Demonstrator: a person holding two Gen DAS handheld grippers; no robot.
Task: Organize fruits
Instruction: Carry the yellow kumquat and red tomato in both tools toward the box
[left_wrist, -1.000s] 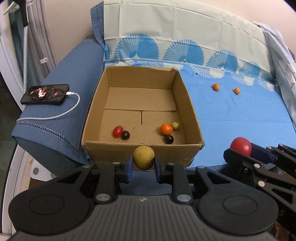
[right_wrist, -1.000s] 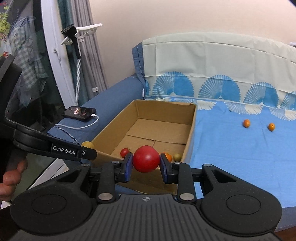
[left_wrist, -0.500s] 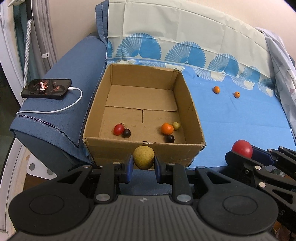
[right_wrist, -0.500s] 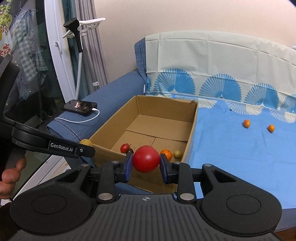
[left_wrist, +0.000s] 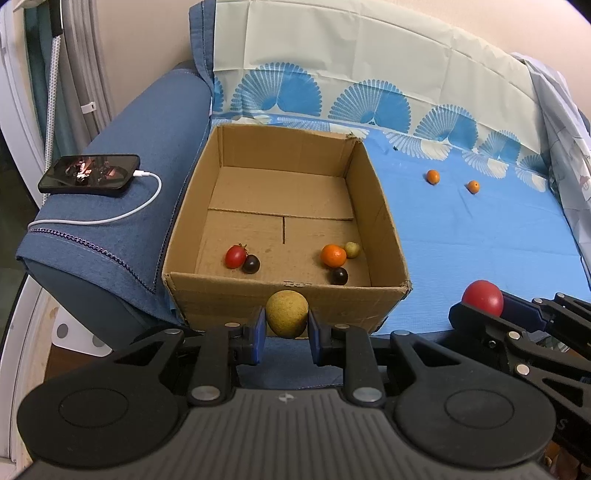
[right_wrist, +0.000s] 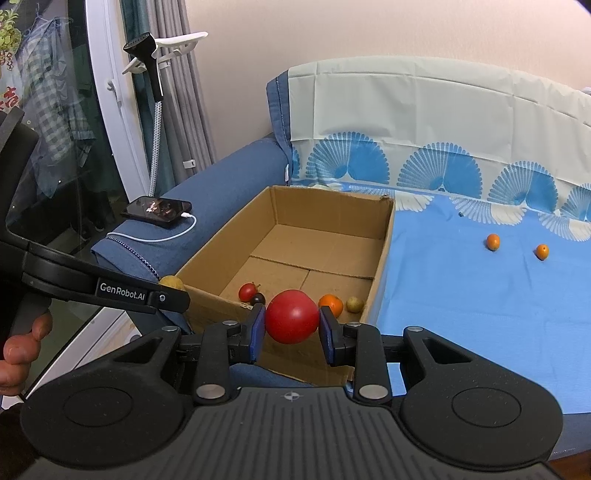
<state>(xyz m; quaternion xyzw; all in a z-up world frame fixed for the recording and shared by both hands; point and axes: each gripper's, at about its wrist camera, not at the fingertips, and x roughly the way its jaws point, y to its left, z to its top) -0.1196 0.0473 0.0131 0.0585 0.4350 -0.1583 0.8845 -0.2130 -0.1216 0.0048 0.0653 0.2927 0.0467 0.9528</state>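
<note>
Both grippers a little farther back from the cardboard box (left_wrist: 288, 299) — left jaws pinching yellow-green fruit (left_wrist: 287, 313), right jaws red tomato (right_wrist: 291, 316).

The box (left_wrist: 284, 206) sits on the sofa seat (left_wrist: 480, 236), just right of the armrest (left_wrist: 122, 206), which carries a phone (left_wrist: 90, 174). Five small fruits (left_wrist: 334, 255) lie inside the box by its near wall. Two more fruits (left_wrist: 432, 176) lie on the seat, right of the box.

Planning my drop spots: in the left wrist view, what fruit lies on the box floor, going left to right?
small red tomato → dark grape → orange citrus; the second dark grape and greenish fruit overlap it sideways, so their order is unclear.
</note>
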